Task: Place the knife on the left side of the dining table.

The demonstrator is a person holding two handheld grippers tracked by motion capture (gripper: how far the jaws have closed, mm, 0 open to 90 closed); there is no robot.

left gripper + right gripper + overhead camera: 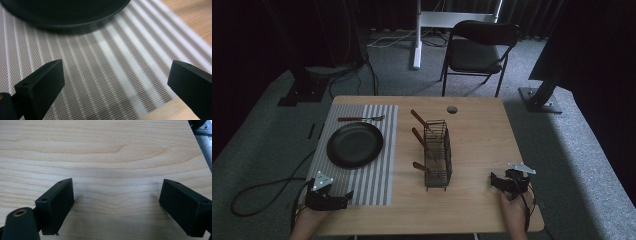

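Tongs wide apart and empty, left tongs (346, 198) over striped placemat (377, 170), right tongs (496, 181) low over bare table (482, 135).

The wooden desk (482, 135) holds a striped mat (377, 175) along its left side. A wire basket (438, 155) stands near the middle. A small round dark thing (452, 109), maybe a cap, sits close to the far edge. The right side is bare wood.

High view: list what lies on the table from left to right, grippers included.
Left gripper → round black plate on the striped placemat → wire mesh cutlery basket holding wooden-handled utensils → right gripper.
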